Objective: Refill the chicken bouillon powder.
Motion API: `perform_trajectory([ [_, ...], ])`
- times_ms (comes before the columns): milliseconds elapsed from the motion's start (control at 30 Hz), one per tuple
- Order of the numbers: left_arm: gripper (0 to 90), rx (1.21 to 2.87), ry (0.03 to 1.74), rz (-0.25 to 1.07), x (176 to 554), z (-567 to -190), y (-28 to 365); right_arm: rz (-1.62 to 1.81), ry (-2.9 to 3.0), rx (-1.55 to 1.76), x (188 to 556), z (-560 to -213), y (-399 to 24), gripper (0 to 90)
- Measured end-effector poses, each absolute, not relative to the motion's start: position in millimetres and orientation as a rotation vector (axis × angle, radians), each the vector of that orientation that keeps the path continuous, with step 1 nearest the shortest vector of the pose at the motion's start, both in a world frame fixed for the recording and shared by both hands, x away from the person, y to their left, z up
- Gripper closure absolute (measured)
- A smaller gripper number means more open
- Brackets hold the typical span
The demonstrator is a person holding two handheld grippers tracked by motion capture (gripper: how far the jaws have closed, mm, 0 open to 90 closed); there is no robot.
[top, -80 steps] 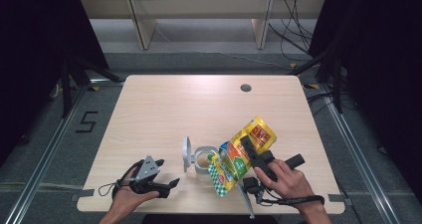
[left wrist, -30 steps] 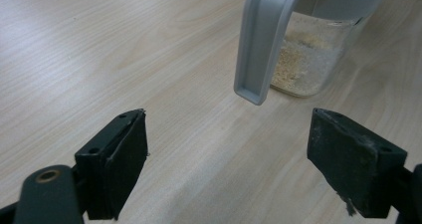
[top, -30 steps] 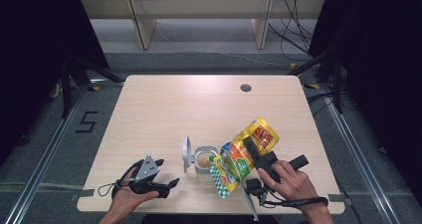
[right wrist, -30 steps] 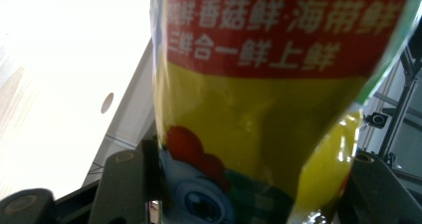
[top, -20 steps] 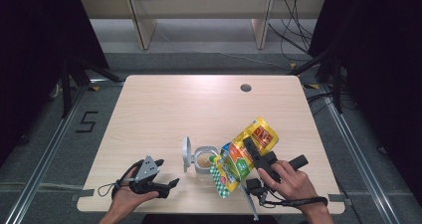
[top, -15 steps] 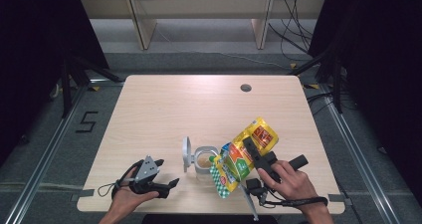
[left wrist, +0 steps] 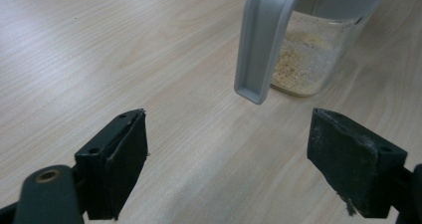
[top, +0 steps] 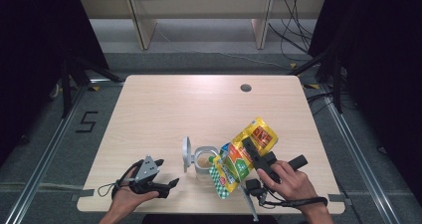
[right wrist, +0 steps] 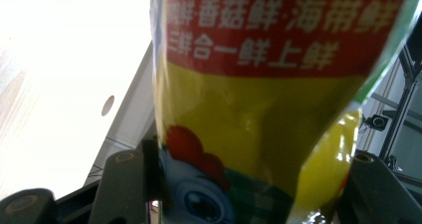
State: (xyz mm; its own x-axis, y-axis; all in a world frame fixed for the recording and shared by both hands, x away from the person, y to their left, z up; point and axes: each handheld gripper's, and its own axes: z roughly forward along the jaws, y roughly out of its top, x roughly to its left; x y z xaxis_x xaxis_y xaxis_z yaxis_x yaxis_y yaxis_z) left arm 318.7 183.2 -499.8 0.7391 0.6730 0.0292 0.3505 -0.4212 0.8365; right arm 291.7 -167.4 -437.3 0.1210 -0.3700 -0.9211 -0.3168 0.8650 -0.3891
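Nothing has shifted since the earlier frames: on the pale woodgrain table, the glossy yellow-and-red seasoning pouch stays tilted, mouth down, over the clear plastic jar with its grey flip lid. Clamped on that pouch just right of the jar is the right gripper. Left of the jar, the left gripper rests with jaws spread wide, nothing between them, facing the crumbly beige powder in the jar's bottom.

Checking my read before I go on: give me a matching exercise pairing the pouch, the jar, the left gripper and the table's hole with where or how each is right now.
Things:
1. yellow pouch
2. clear jar
3. left gripper
4. round hole

States:
A. far side of the table, right of centre
B. jaws open, nothing between them, low at the near left
C. clamped in the right gripper, tilted with its lower end by the jar's mouth
D. standing upright, grey lid flipped open, pale granules at the bottom

Pairs: 1-C, 2-D, 3-B, 4-A
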Motion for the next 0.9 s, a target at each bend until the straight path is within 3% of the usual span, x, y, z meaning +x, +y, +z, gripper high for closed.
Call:
perform_trajectory([
  [900,15.9,2.033,0.788,0.451,318.0,-500.6,182.3,-0.049,1.474,-0.588,292.2,-435.7,-169.2,48.0],
])
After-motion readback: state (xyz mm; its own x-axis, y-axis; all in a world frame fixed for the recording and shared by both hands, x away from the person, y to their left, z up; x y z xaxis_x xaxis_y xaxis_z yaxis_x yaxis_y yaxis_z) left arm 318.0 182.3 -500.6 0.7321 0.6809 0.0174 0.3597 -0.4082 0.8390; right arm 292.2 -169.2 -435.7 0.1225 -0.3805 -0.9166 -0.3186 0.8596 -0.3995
